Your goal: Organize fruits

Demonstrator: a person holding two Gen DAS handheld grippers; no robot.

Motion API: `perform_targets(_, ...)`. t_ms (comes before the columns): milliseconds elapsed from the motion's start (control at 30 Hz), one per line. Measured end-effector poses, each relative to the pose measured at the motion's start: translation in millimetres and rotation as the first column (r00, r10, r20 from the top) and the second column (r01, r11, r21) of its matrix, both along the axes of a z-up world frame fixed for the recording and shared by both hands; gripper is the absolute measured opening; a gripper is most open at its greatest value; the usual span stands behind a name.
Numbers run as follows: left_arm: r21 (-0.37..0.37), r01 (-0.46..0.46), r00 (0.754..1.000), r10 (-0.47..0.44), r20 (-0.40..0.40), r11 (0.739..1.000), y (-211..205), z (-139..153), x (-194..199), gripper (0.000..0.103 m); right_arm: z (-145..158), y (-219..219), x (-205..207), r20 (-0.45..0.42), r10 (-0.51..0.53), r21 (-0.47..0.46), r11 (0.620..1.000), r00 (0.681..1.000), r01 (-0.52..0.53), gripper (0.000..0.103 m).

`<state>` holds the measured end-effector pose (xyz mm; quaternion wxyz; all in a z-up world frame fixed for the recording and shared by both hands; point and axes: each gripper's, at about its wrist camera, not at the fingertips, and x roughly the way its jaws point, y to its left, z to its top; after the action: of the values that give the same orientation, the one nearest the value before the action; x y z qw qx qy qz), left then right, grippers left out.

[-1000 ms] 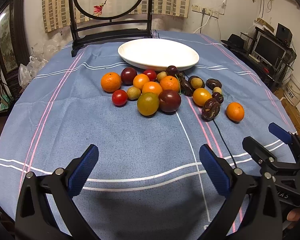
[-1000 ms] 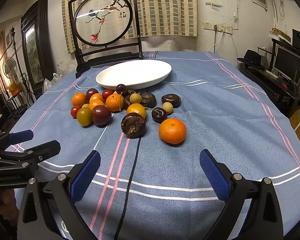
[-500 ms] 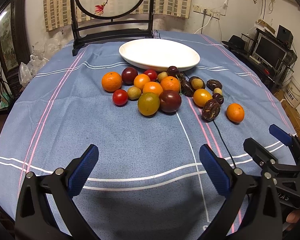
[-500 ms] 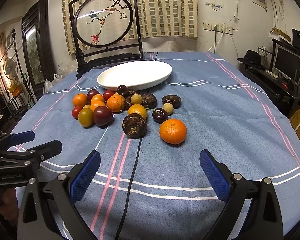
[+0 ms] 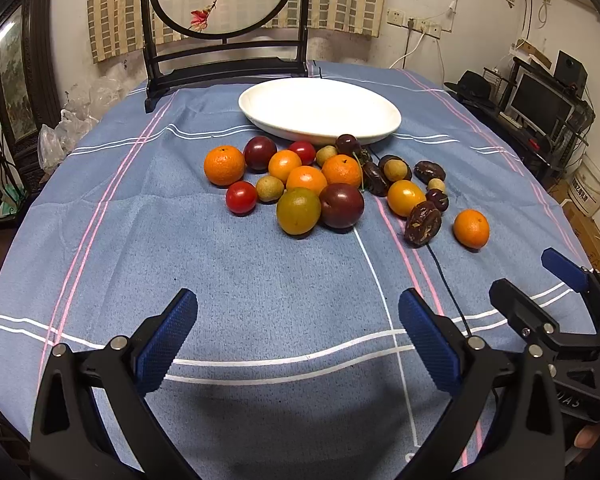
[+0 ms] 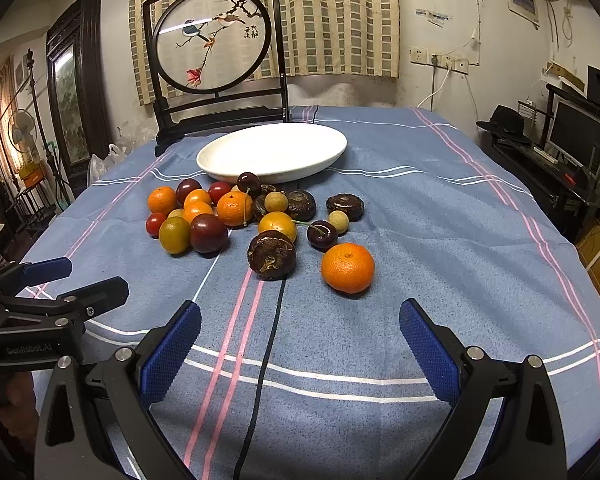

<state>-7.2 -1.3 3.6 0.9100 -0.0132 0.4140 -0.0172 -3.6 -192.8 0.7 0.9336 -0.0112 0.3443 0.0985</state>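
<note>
Left gripper [image 5: 298, 340]: nearest the camera, jaws spread wide and empty, held low over bare cloth short of the fruit, apparently poised for a first pick.
Right gripper [image 6: 300, 344]: likewise spread wide with nothing between its blue pads [image 6: 428, 350], lined up roughly on the near fruit, which suggests that is its target.
Cable [image 6: 268, 344]: a thin dark line running across the tablecloth [image 6: 420, 208] from between the right fingers up to the fruit, where it passes out of sight.
Near fruit: a lone orange [image 6: 348, 267] sits closest to the right gripper, just beside a dark wrinkled fruit [image 6: 271, 254]; both lie apart from the main heap, so they look like the easiest reach.
Cluster: oranges, a green-yellow fruit [image 5: 298, 210], a dark plum [image 5: 341, 205], a red tomato [image 5: 241, 197], cherries and small tan fruits lie touching or nearly touching in a loose bunch on the cloth.
Plate [image 5: 268, 100]: white, empty, just beyond the bunch; its place close behind the fruit points to it as the collecting spot.
Progress: no fruit is on the plate, so the sorting appears not yet begun.
Backdrop: a round embroidered screen [image 6: 212, 36] stands at the table's far edge, curtains behind.
</note>
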Motion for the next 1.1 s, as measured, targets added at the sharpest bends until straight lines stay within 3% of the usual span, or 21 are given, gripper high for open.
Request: perform_targets(1100, 0.015, -0.001, 1.000, 0.002, -0.017, 1.000, -1.7, -5.4, 6.7, 0.098, -5.1, -6.4, 1.3, -0.013, 0.002, 0.014, 1.000, 1.000, -0.002, 0.099)
